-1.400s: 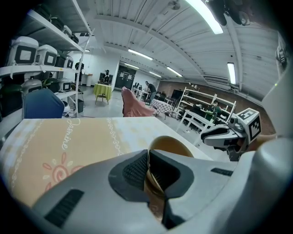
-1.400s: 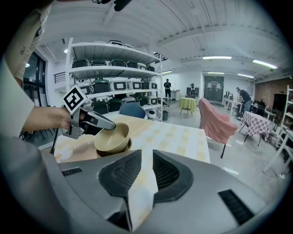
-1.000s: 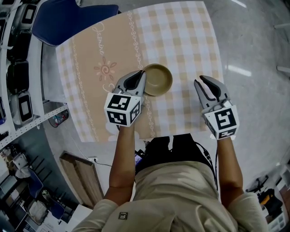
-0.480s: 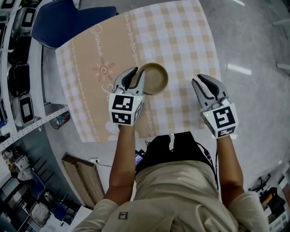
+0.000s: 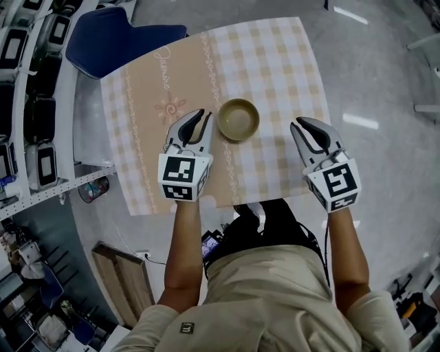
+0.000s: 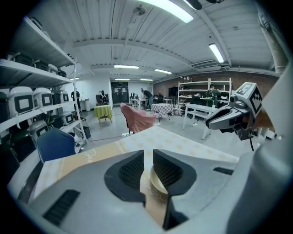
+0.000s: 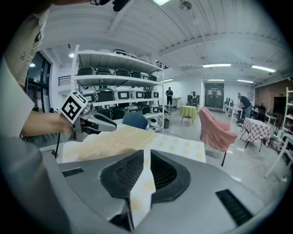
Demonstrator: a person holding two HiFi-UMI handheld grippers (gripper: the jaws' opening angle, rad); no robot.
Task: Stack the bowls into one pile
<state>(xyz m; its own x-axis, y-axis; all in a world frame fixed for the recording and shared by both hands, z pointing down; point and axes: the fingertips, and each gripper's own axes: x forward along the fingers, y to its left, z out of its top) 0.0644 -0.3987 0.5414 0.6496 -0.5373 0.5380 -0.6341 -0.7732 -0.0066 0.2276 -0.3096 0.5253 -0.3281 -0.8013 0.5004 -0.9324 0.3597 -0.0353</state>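
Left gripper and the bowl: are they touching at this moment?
Apart. The head view shows a strip of tablecloth between the left gripper and the bowl.

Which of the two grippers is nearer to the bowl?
The left gripper: its jaws lie close beside the bowl, while the right gripper is clearly farther away.

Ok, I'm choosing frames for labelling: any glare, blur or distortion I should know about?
Head view: sharp and evenly lit, the bowl crisp, glare streaks on the floor. Left gripper view: heavy fisheye, dark corners, ceiling light blown out, bowl soft. Right gripper view: same fisheye and vignette.
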